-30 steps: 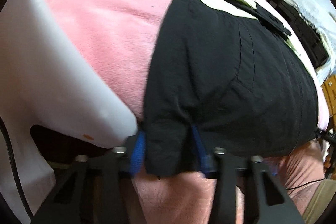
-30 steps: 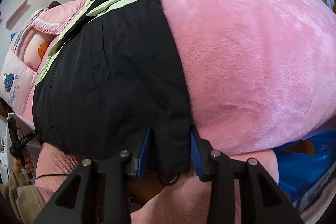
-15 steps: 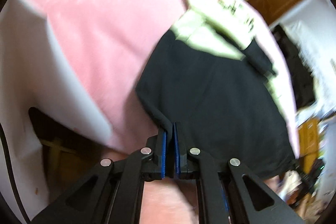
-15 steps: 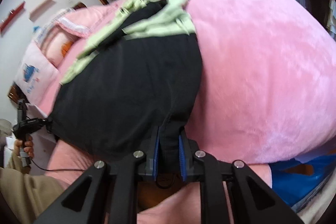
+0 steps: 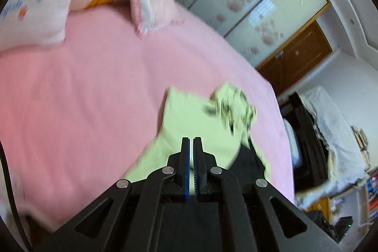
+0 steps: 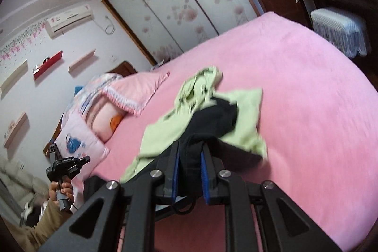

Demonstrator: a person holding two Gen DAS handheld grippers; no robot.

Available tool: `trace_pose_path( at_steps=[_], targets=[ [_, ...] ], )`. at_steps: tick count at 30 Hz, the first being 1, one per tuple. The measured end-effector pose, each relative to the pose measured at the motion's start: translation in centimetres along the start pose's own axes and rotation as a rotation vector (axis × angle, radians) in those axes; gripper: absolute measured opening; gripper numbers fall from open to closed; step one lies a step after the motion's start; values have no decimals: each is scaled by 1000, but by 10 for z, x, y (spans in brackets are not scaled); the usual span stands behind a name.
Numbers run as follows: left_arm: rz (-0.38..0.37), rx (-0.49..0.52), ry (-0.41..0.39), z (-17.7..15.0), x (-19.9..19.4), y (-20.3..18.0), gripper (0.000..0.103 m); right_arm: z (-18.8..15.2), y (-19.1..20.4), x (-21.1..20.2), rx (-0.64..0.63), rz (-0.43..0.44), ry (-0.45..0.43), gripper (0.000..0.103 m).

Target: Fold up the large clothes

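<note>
We hold a black and light-green garment by its hem, one corner in each gripper, lifted above the pink bed.

Our right gripper is clamped on a thick fold of the black cloth: the fabric bunches between its blue pads, which press on it from both sides, and a dark cord loops out beneath them. Its jaws closed down on this fold within the last second and now stand at that grip. From there the black fabric rises over the fingers, and the green inner side spreads past it toward the pillows, with a crumpled green part farther up on the bed.

Our left gripper has its fingers drawn together, only a thin slit showing between the blue pads. We cannot see cloth in that slit from its own camera; black fabric lies directly below the fingers and just right of them, and the green side of the garment spreads ahead on the bed. In the right wrist view the left hand holds its gripper out beside the bed's edge, near a pillow.

The far end of the garment rests on the bed, well short of the wardrobe doors.
</note>
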State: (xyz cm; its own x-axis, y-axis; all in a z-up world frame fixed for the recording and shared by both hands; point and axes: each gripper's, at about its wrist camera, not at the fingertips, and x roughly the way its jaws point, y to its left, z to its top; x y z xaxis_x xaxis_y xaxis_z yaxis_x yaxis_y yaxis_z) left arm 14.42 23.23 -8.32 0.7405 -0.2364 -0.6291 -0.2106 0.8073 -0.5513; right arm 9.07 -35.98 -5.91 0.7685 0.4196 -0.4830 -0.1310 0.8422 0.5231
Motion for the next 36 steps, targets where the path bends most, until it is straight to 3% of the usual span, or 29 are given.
trace_pose_path(
  at_steps=[4,7,12,19,21,25,31,36],
  targets=[
    [40,20,-4,40,59,-21,1,34,-9,58,41,-59,10,15],
    [42,57,41,44,91,-29,1,52,-28,117,104,-114,37,15],
    [104,264,66,36,119,-63,1,62,-49,190,136,-218,85,15],
    [176,445,23,44,131,-79,4,68,-84,231,194,-347,61,15],
    [200,485,43,41,145,-75,8,69,-101,239,233,-388,64,15],
    [253,548,135,23,183,-51,17,66,-117,250,256,-420,149,19],
    [272,485,233,18,228,-4,35,64,-111,239,155,-387,176,31],
    [147,343,358,21,258,28,59,71,-111,226,72,-368,157,59]
  ],
)
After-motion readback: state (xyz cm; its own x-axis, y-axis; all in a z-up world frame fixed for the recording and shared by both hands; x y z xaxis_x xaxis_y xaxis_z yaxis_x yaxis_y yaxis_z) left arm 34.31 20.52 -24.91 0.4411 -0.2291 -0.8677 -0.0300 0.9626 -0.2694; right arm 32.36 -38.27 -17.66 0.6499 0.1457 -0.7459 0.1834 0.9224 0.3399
